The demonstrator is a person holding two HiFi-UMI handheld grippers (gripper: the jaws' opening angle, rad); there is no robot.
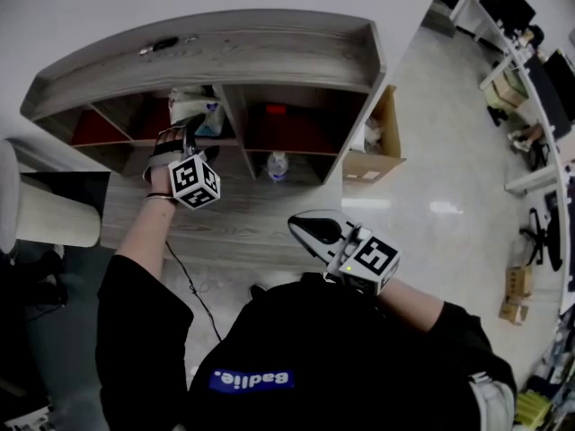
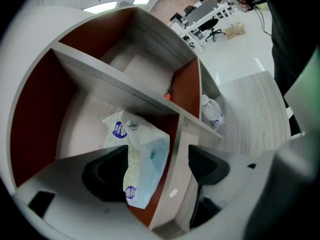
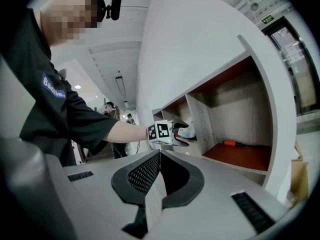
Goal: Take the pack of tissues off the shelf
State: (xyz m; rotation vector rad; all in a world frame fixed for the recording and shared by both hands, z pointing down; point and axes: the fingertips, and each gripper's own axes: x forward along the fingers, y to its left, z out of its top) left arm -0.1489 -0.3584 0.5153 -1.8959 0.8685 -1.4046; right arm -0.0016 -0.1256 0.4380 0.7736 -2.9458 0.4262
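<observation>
The pack of tissues [image 2: 142, 151] is a pale blue and white soft pack with round blue labels. It lies in the upper left compartment of the grey wooden shelf [image 1: 269, 57], beside the upright divider. My left gripper [image 2: 157, 159] stands open at the mouth of that compartment; the pack's near end sits between the jaws, close to the left one, and neither pad presses on it. From the head view the left gripper [image 1: 191, 128] reaches just in front of the pack [image 1: 211, 115]. My right gripper [image 1: 307, 228] is shut and empty, held low near my body.
A water bottle [image 1: 278, 166] stands in the lower middle compartment. A small red object [image 1: 276, 109] lies in the red-lined right compartment. A cardboard box [image 1: 377, 146] stands on the floor right of the shelf, and a small dark item [image 1: 164, 45] lies on its top.
</observation>
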